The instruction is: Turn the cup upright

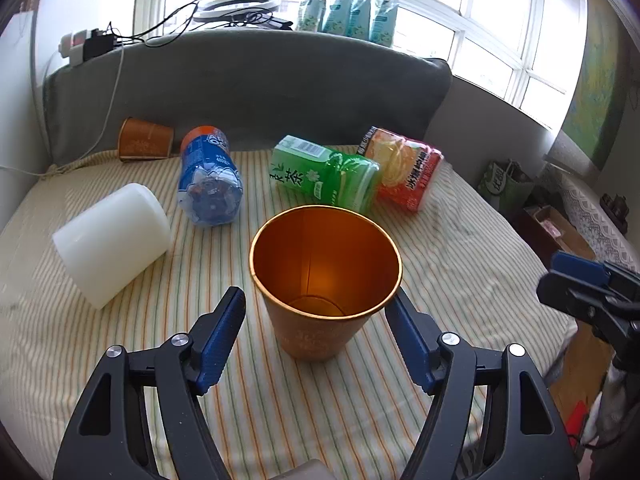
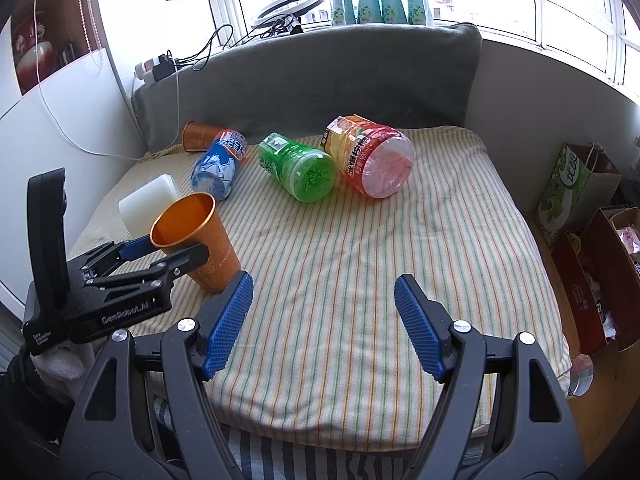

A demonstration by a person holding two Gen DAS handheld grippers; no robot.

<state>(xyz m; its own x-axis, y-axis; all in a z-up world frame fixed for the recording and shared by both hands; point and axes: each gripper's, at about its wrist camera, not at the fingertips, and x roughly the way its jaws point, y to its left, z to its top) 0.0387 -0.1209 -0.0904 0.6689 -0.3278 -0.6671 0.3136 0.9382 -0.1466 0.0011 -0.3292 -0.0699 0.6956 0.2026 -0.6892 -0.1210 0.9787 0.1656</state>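
1. Orange paper is what you have between the jaws: the cup [image 1: 324, 280] stands mouth-up, base down on the striped bed [image 1: 460, 272], at centre frame in the left view and at the left edge in the right view.
2. Your left hand-held gripper [image 1: 316, 312] brackets the cup just under its rim. The right pad looks to touch the wall, while a gap shows at the left pad, so the jaws are spread and not clamping it. That reads as a release, since the cup stands by itself.
3. Your right hand-held gripper [image 2: 324, 292] hangs wide over bare bedding in the lower middle of its frame, holding nothing and well apart from the cup, likely to stay out of the way.
4. The soft bedding gives little footing, so I'd judge a sideways brush on pulling back could tip the cup.
5. Behind it lie a white cup [image 1: 112, 244] and three bottles, blue [image 1: 210, 178], green [image 1: 326, 174] and red [image 1: 404, 170], all on their sides.
6. A second orange cup [image 1: 144, 139] lies tipped at the upper left, against the grey cushion [image 1: 248, 88]; it may be next.
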